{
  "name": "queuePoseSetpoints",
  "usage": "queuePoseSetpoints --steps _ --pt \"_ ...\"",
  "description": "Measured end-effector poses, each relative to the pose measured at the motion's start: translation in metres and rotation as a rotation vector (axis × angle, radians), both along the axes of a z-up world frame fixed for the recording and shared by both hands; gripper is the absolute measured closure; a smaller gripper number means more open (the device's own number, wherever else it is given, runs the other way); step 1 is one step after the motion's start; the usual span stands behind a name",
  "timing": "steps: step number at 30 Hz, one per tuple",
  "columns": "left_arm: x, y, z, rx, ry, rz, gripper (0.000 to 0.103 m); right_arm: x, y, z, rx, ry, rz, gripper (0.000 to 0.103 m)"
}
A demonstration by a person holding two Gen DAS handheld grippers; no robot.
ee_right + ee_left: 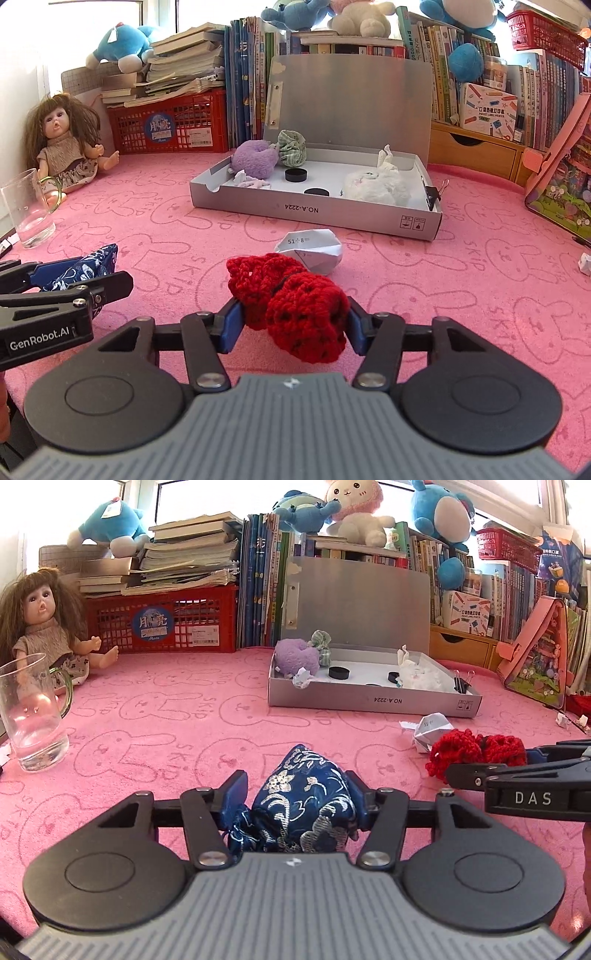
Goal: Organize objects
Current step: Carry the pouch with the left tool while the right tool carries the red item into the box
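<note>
Left gripper point(297, 794) with its blue pads closed against both sides of a blue brocade pouch point(304, 805) resting on the pink bunny-print cloth point(166, 720). To the right, a second gripper point(517, 779) lies beside a red crocheted piece point(469, 753), with a crumpled paper point(430, 731) just behind it. Farther back stands an open grey box point(369, 701) holding small items; a glass mug point(33, 716) and a doll point(48, 627) occupy the left.

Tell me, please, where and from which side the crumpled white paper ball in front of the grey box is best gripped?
Grip the crumpled paper ball across its middle, coming from above and the near side, probably. It lies loose on the pink cloth, with the grey box behind it and the red crochet piece close at its near edge, so its left and right flanks look free.
</note>
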State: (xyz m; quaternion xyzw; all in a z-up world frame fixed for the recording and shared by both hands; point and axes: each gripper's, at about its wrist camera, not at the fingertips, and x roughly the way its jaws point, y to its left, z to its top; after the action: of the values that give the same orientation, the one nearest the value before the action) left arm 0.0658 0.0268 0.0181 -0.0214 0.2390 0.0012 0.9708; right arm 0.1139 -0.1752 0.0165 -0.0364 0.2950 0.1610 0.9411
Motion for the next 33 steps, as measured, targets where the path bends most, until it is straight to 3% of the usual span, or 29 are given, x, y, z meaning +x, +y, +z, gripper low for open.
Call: queuePoseSetpoints --steps 13,22,33 --pt "0.06 -0.01 0.045 -0.024 -0.078 -0.048 0.042 0.039 -0.025 0.037 0.044 -0.077 -0.078 0.045" --pt "0.134 -0.017 0.07 -0.031 -0.102 -0.077 0.042 0.103 -0.058 0.051 0.144 -0.03 -0.144 0.045" --pt "0.23 -0.035 0.059 -0.002 -0.103 -0.075 0.042 0.182 -0.052 0.045 0.189 -0.04 -0.15 0.044"
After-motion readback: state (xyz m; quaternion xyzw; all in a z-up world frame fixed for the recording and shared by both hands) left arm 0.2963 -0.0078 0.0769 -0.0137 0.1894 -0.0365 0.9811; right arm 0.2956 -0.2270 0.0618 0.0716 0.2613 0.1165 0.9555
